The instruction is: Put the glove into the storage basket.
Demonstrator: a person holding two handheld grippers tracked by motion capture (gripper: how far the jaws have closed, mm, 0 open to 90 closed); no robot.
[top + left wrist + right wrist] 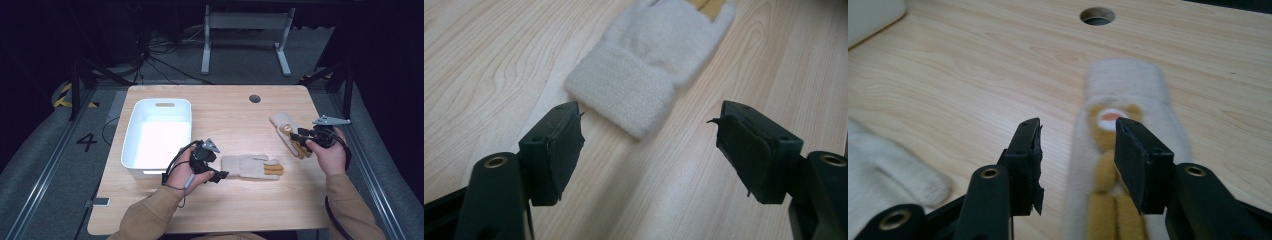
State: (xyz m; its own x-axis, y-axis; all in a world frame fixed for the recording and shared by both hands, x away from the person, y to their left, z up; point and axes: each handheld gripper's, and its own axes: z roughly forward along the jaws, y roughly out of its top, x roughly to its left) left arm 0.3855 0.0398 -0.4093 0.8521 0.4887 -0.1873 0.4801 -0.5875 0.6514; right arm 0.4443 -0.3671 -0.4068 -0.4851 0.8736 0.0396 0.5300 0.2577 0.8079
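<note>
A painted "4" [87, 142] marks the floor left of the table.

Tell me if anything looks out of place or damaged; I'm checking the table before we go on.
Nothing is spilled or broken. The two gloves lie apart and at different angles: one flat near the left gripper, the other slanted by the right gripper. The bin is empty. The jaw pad edges look frayed in the left gripper view.
</note>
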